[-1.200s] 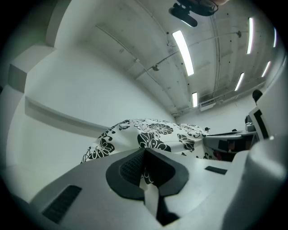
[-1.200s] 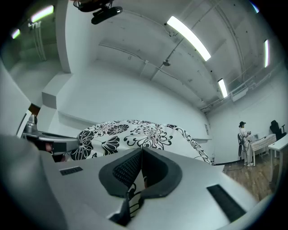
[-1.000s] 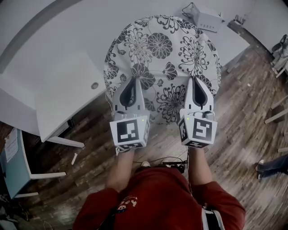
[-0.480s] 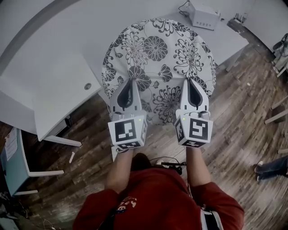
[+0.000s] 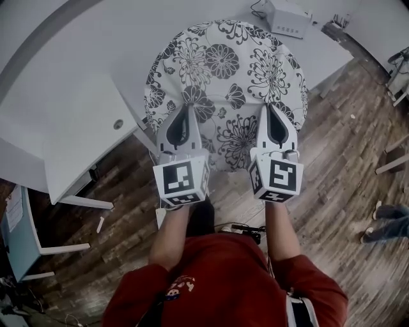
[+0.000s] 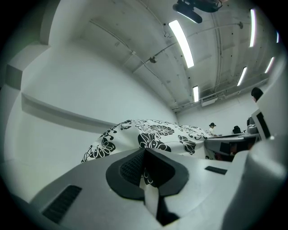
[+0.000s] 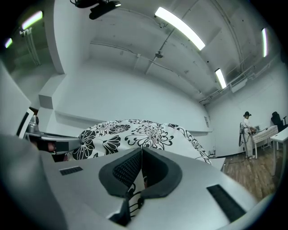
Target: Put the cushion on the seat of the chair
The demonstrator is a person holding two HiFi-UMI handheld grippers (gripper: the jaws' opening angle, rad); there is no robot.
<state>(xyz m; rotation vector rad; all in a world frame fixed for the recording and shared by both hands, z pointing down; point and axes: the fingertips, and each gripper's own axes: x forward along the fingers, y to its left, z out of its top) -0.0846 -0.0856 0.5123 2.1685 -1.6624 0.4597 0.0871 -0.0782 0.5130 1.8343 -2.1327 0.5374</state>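
The cushion [image 5: 223,83] is round and white with black flowers. It is held up in front of me, above the edge of a white desk and the wooden floor. My left gripper [image 5: 187,108] is shut on the cushion's near edge at the left. My right gripper [image 5: 270,108] is shut on the same edge at the right. In the left gripper view, patterned fabric is pinched between the dark pads [image 6: 130,168], and the cushion [image 6: 155,132] bulges beyond them. The right gripper view shows the same grip, with the cushion [image 7: 135,132] ahead. No chair shows in any view.
A white desk [image 5: 77,96] fills the upper left and runs behind the cushion, with a white box [image 5: 287,16] on its far part. Wooden floor [image 5: 345,159] lies to the right and below. A bystander's shoe [image 5: 390,217] is at the right edge. A person [image 7: 246,130] stands far off.
Both grippers keep their hold on the cushion and stay about where they were. The view shifts slightly, and the shoe at the right edge has moved a little.
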